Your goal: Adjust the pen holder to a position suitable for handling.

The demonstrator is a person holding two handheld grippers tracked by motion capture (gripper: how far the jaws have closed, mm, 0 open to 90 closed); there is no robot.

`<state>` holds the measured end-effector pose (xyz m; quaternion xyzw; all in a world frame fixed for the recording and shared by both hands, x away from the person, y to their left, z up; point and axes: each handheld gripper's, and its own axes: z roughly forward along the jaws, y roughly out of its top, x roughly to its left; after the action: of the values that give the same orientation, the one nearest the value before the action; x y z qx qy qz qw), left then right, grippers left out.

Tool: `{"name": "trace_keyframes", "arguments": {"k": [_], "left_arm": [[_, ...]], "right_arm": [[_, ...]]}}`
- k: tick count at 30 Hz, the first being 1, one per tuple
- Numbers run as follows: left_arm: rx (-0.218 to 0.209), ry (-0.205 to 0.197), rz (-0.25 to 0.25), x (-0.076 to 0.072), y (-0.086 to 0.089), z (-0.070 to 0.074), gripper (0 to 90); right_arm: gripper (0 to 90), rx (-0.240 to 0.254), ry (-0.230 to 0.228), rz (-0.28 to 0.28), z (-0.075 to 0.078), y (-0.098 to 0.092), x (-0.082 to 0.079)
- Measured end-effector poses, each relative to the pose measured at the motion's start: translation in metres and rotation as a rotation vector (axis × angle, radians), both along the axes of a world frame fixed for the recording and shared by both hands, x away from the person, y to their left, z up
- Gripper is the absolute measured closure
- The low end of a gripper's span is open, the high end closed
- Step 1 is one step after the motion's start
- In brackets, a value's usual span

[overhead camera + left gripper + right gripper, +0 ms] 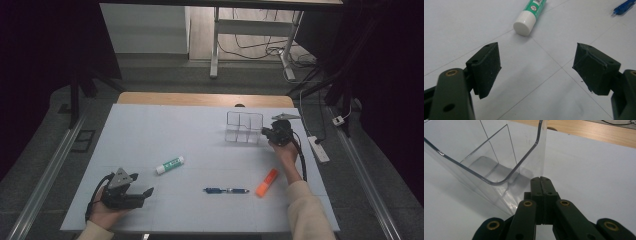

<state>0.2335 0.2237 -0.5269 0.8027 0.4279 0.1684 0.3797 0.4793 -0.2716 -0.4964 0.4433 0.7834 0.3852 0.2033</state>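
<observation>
White sheeting covers the counter (150,135), and I use the clear divided box (243,128) at its far right as my landmark. My right tool (541,180) sits at the box's right corner, jaws pressed together with nothing between them, tips touching its clear wall. My left tool (536,66) rests well apart from the box, jaws spread wide and empty, with the glue stick (530,15) just ahead.

L gripper (142,192) sits low by the person, jaws wide apart. R gripper (266,132) reaches far out, jaws pressed tight together.
</observation>
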Motion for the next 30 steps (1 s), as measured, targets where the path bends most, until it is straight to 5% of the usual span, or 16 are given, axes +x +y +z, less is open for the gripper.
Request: {"name": "trace_keyframes", "arguments": {"k": [7,30], "left_arm": [[0.003,-0.025,0.005,-0.002,-0.001,0.003,21.9],[0.008,-0.012,-0.002,-0.001,-0.001,0.000,21.9]], "right_arm": [[89.3,0.000,-0.018,0.013,0.004,0.011,0.000],[89.3,-0.005,-0.020,0.081,0.005,0.045,-0.002]]}}
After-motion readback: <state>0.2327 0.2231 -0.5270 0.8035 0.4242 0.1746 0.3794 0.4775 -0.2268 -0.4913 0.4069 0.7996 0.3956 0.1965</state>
